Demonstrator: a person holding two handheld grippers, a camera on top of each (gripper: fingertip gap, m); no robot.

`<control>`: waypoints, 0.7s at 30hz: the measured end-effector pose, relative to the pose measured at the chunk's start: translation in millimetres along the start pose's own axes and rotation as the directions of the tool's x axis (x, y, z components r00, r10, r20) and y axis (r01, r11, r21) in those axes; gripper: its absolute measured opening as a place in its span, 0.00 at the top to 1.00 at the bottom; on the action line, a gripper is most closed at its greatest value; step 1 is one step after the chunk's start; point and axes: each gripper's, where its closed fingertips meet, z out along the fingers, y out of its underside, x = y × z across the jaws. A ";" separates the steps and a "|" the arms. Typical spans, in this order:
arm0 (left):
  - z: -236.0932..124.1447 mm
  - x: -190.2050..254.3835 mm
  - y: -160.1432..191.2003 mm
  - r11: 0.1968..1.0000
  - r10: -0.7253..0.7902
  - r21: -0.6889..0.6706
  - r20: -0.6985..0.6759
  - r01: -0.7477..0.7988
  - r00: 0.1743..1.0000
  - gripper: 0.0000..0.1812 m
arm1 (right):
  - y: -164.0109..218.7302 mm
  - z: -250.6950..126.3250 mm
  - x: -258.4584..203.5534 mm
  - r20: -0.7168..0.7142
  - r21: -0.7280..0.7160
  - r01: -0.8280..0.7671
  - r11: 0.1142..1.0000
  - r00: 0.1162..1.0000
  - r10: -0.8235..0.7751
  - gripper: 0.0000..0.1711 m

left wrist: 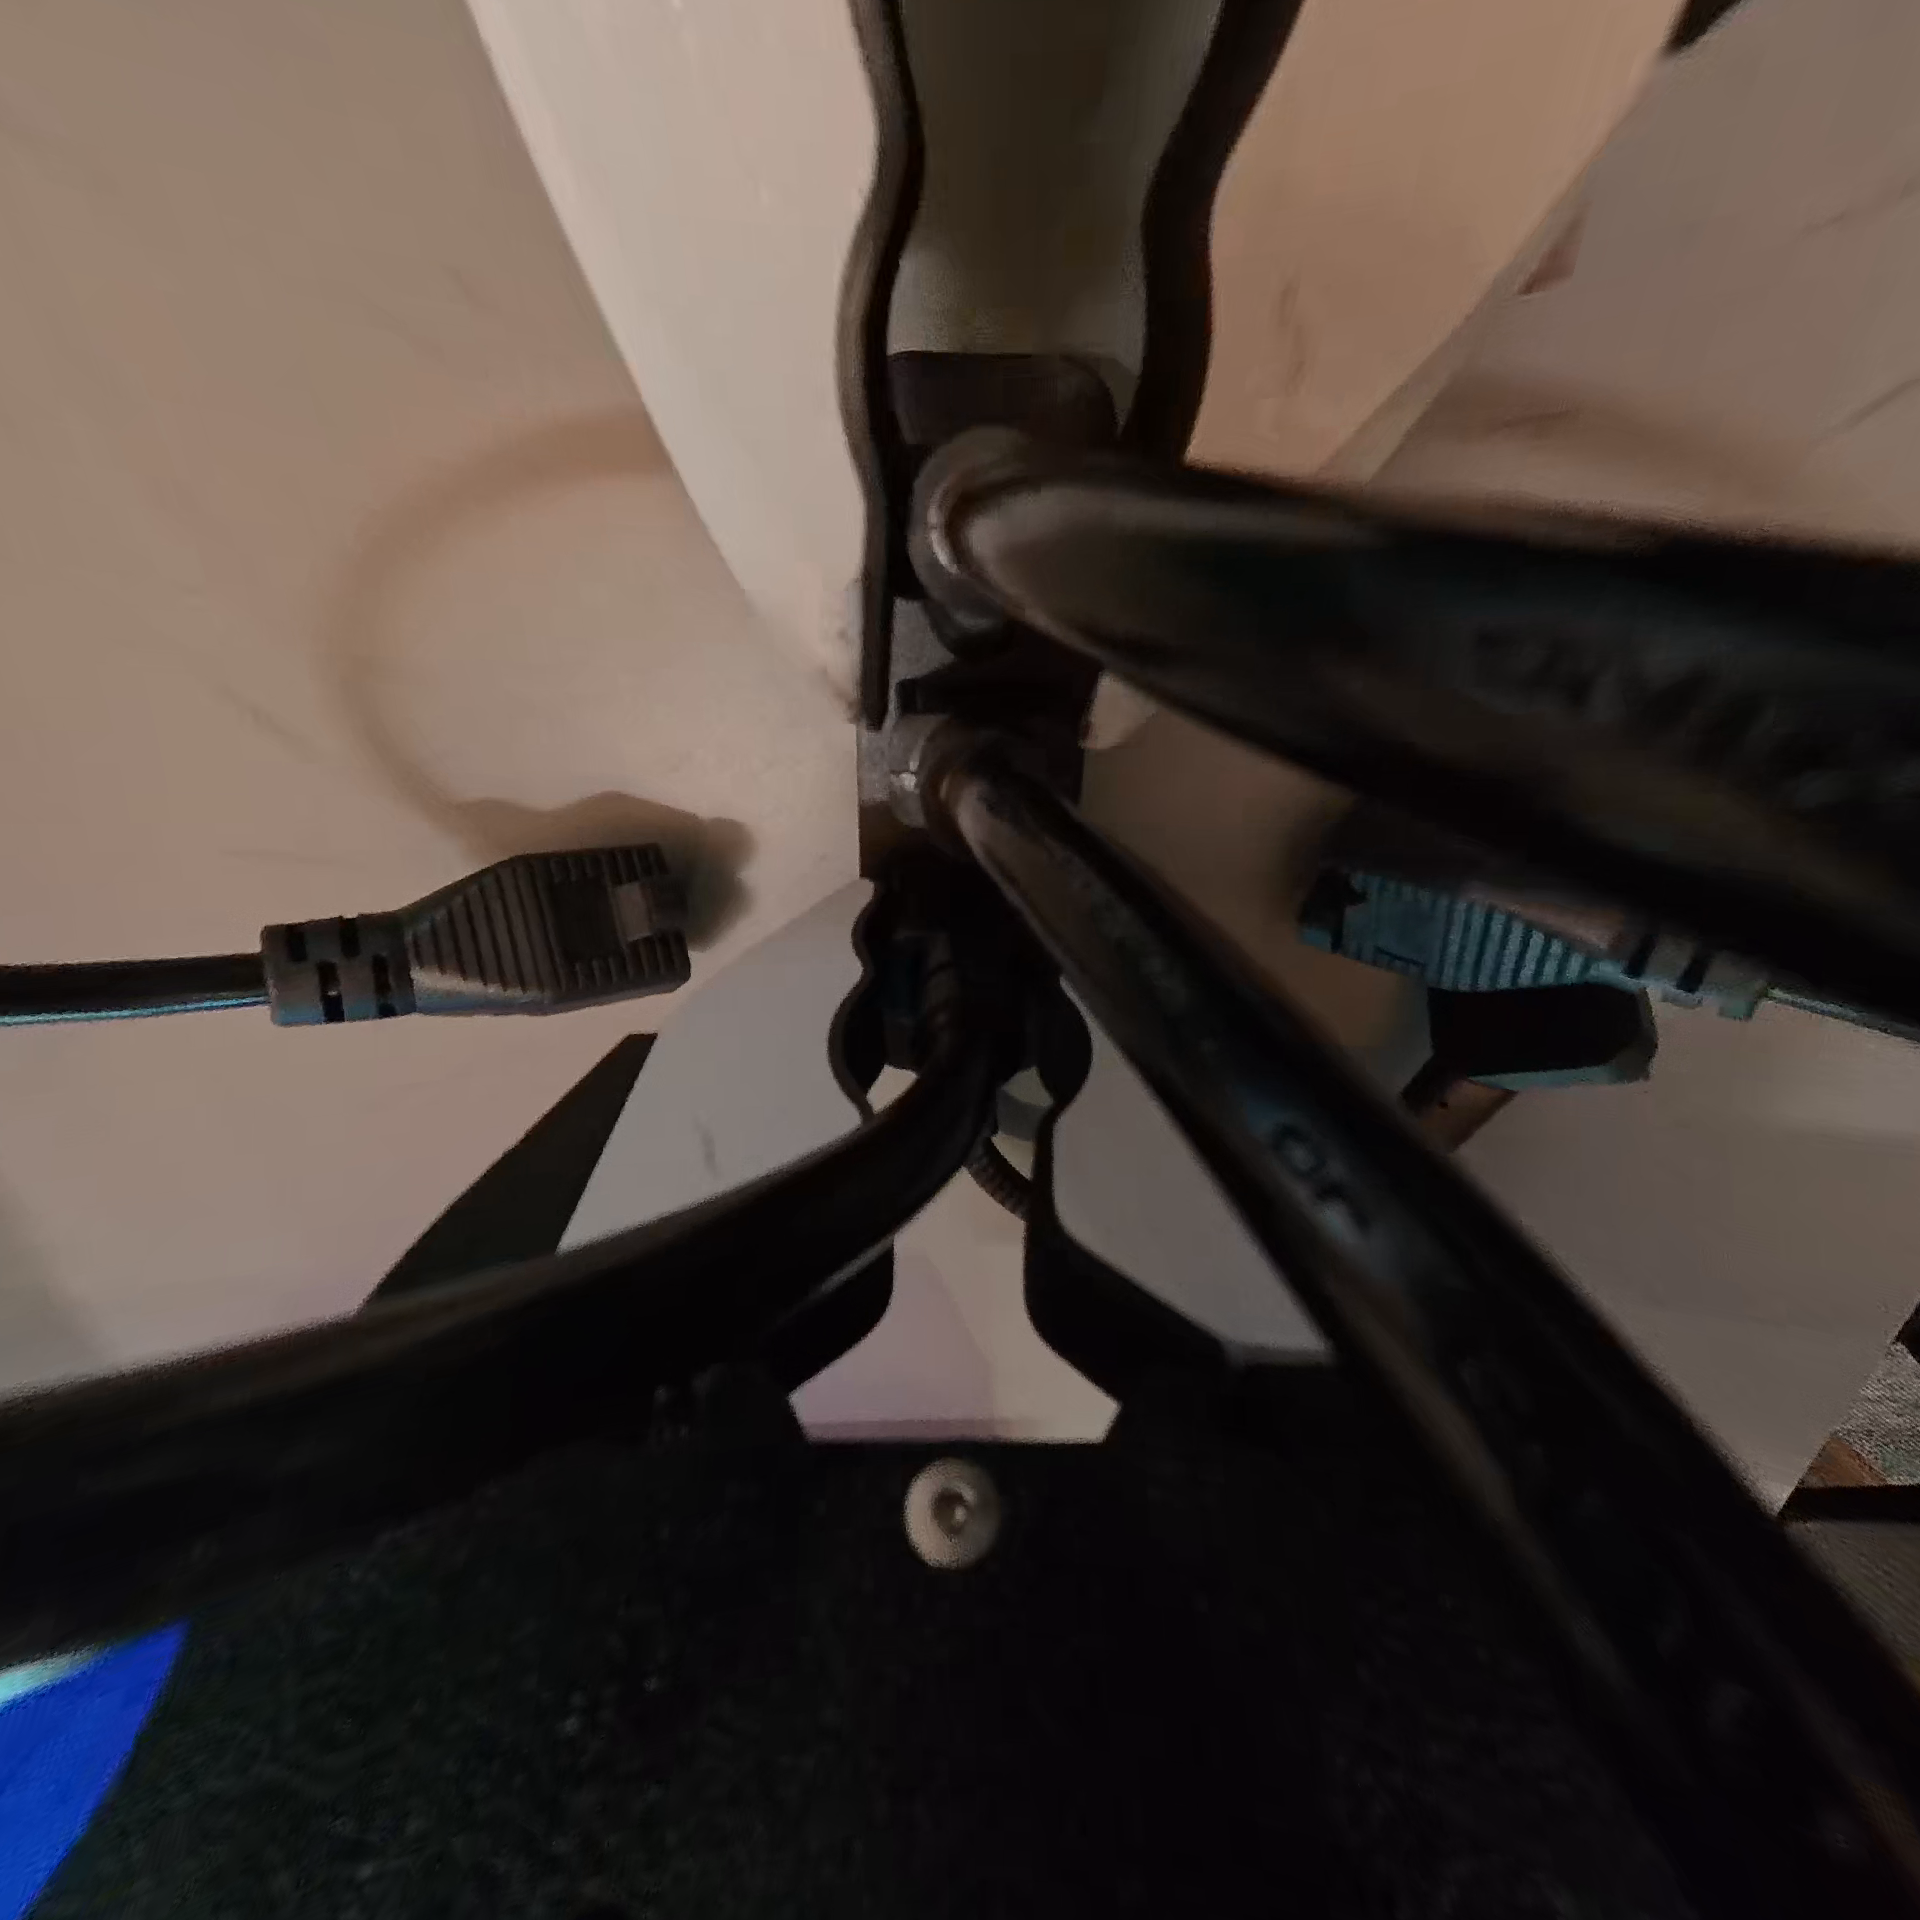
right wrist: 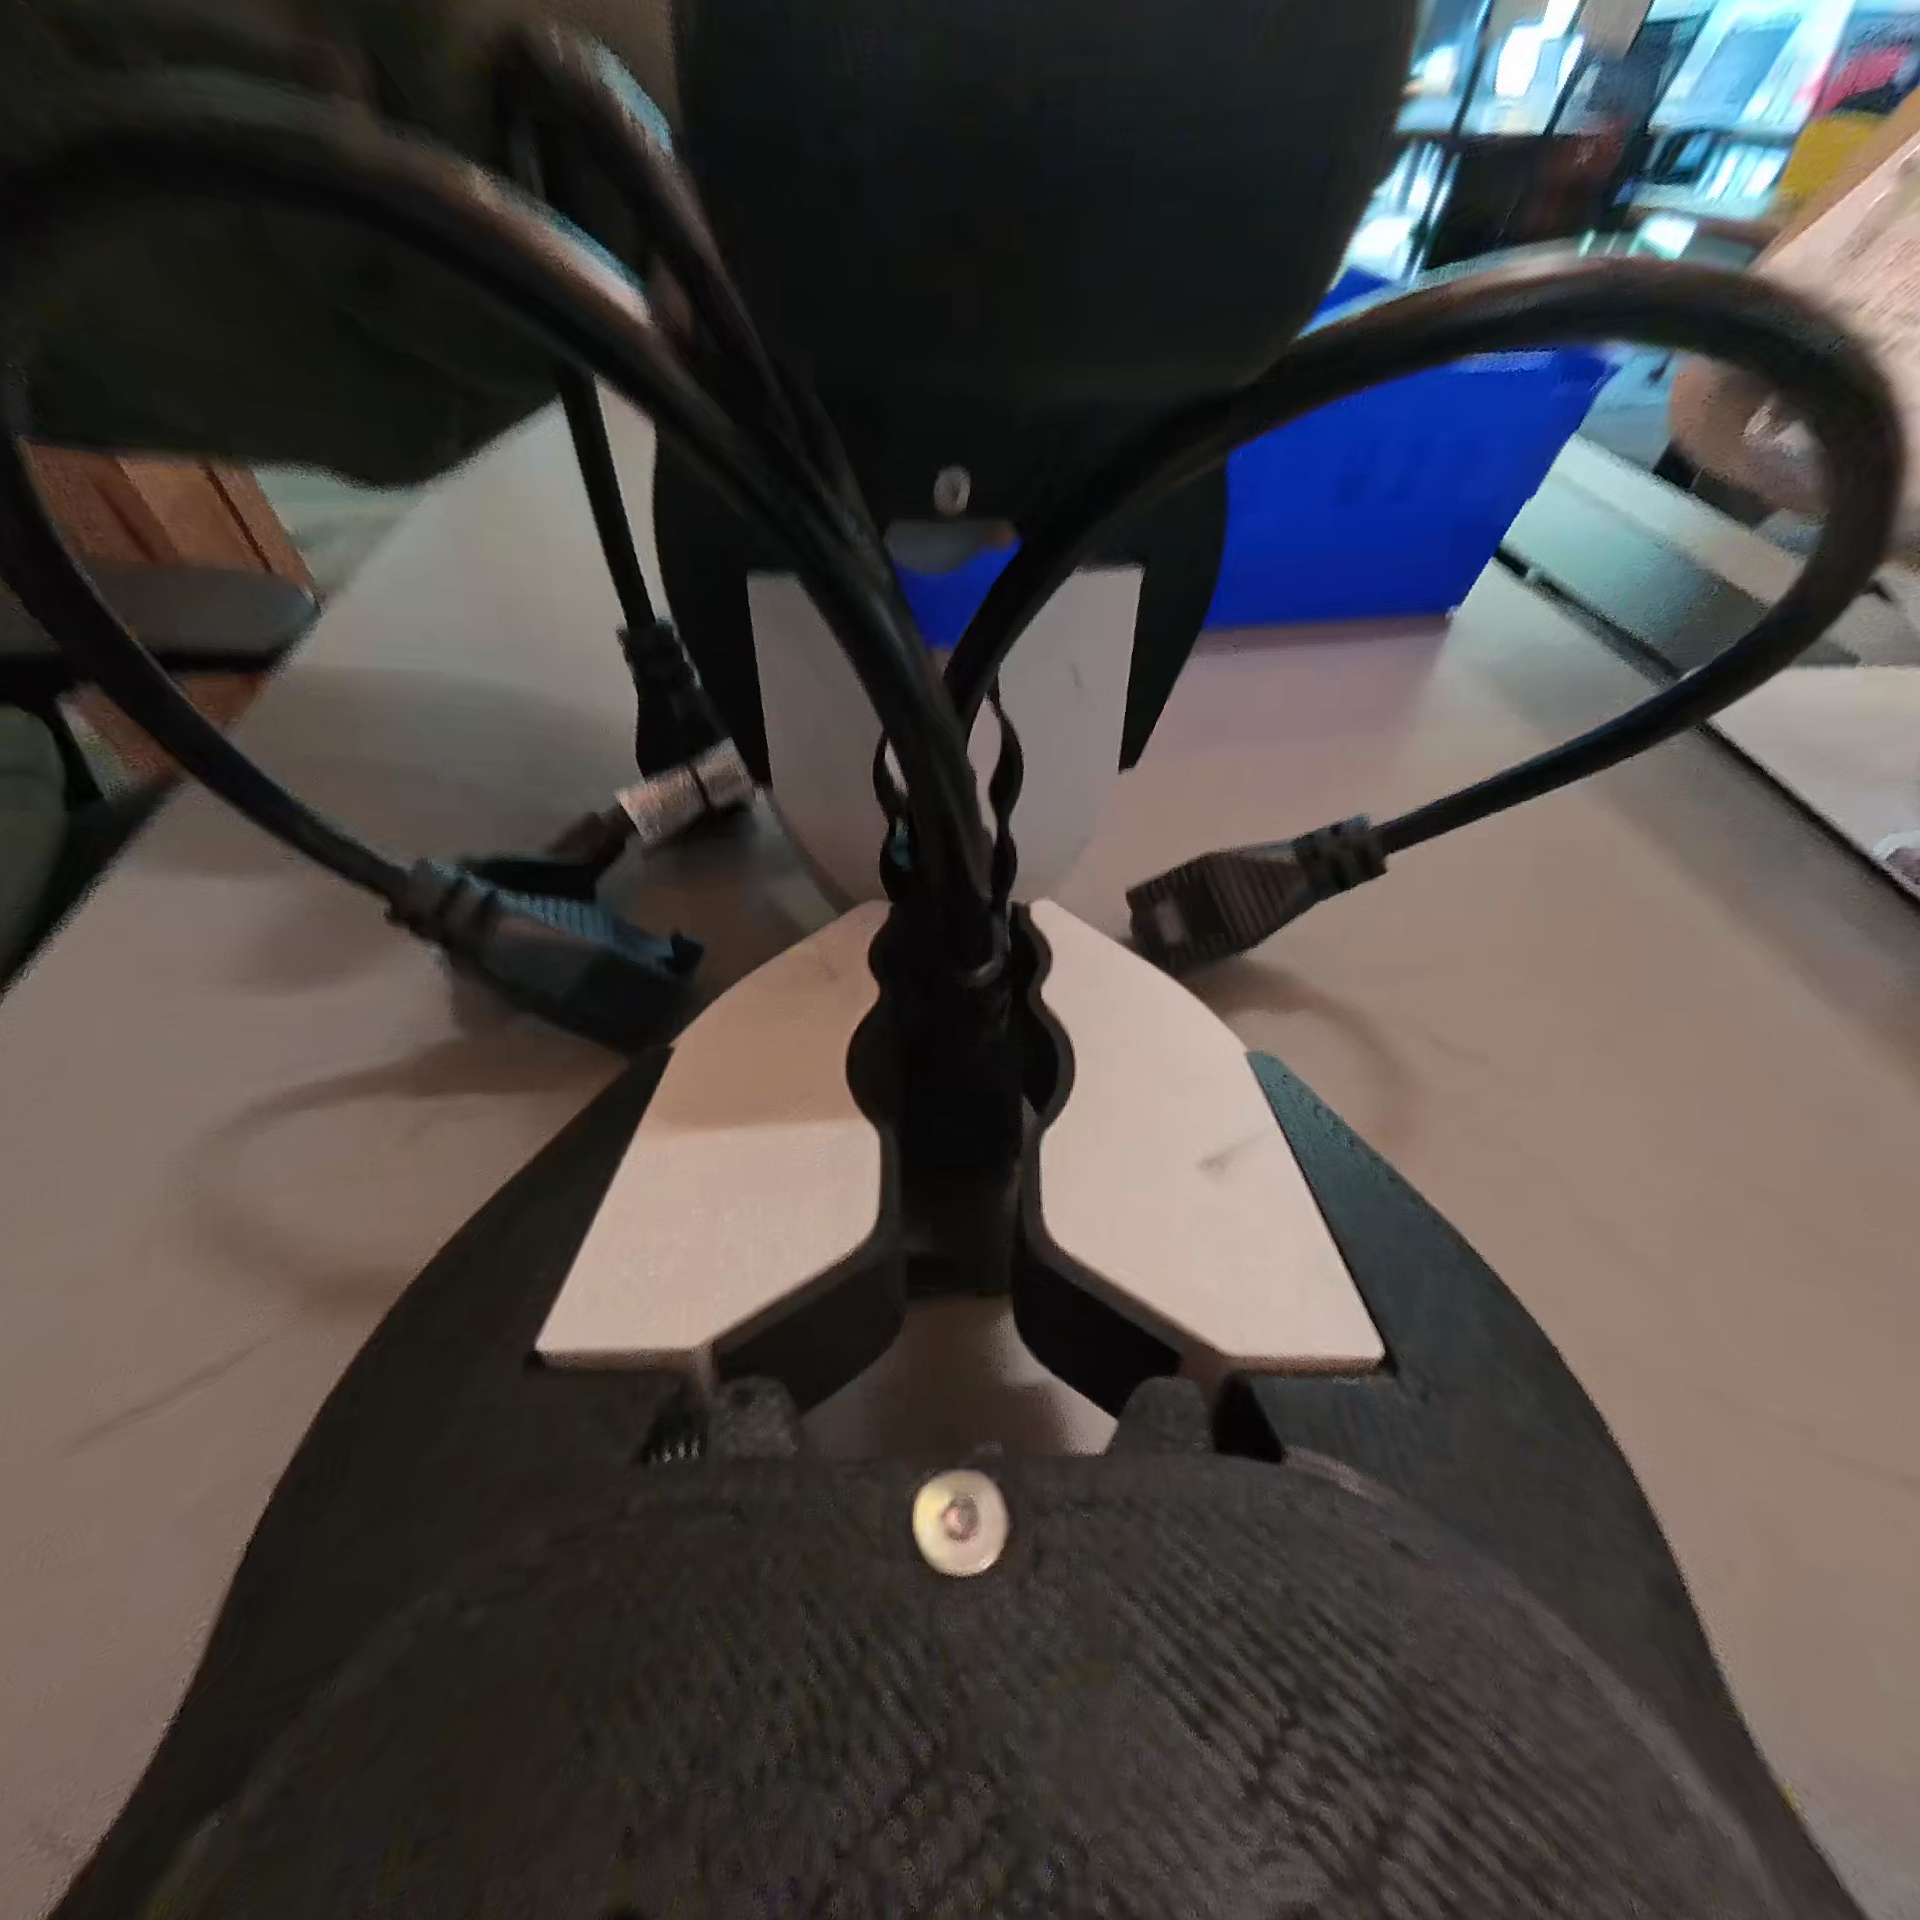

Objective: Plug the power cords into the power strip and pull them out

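Note:
A black power strip (right wrist: pixel 948 1164), mostly hidden, lies between my two grippers, which face each other. Black plugs (left wrist: pixel 935 774) stand in a row on it, and their cords (left wrist: pixel 1351 665) arch away over the table. My left gripper (left wrist: pixel 956 997) is shut on the nearest plug (left wrist: pixel 925 966), whose cord runs off to the lower left. My right gripper (right wrist: pixel 951 987) is shut on what looks like the strip's far end; I cannot tell whether it also holds a plug. Loose connector ends lie on the table at the left (left wrist: pixel 540 935) and the right (left wrist: pixel 1455 940).
Everything sits on a beige table (right wrist: pixel 1507 1195). A blue bin (right wrist: pixel 1403 488) stands behind my left gripper (right wrist: pixel 945 821). A small metal connector (right wrist: pixel 686 792) lies nearby. Looping cords (right wrist: pixel 1766 353) hang over both sides. Shelves stand far back. Left tips to right tips: about 6 cm. Between my left fingertips and the small metal connector (right wrist: pixel 686 792) there is roughly 8 cm.

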 end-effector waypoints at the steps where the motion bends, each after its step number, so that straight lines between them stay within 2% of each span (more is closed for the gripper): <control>1: 0.0 0.0 0.0 1.000 0.001 0.000 -0.001 -0.001 1.000 0.84 | -4.5 -1.1 0.8 -0.003 0.034 -0.014 0.999 1.000 0.014 0.91; 10: -0.1 0.1 0.1 1.000 -0.001 -0.005 0.001 0.001 1.000 0.85 | -3.8 0.5 0.5 -0.031 0.026 0.020 0.999 0.999 -0.020 0.90; 14: -0.1 0.1 0.1 1.000 0.004 -0.014 -0.001 -0.004 1.000 0.87 | 8.9 12.8 -1.3 -0.048 -0.089 0.065 0.994 0.996 -0.069 0.88; 17: 0.0 0.2 -0.9 1.000 0.002 -0.005 -0.002 -0.002 1.000 0.84 | 7.8 11.3 -2.5 -0.010 -0.078 0.036 0.996 0.999 -0.037 0.91; 21: 0.0 0.3 -1.3 1.000 -0.001 -0.001 -0.001 0.001 1.000 0.84 | -3.2 7.2 -3.0 -0.042 0.008 0.096 0.995 0.995 -0.095 0.87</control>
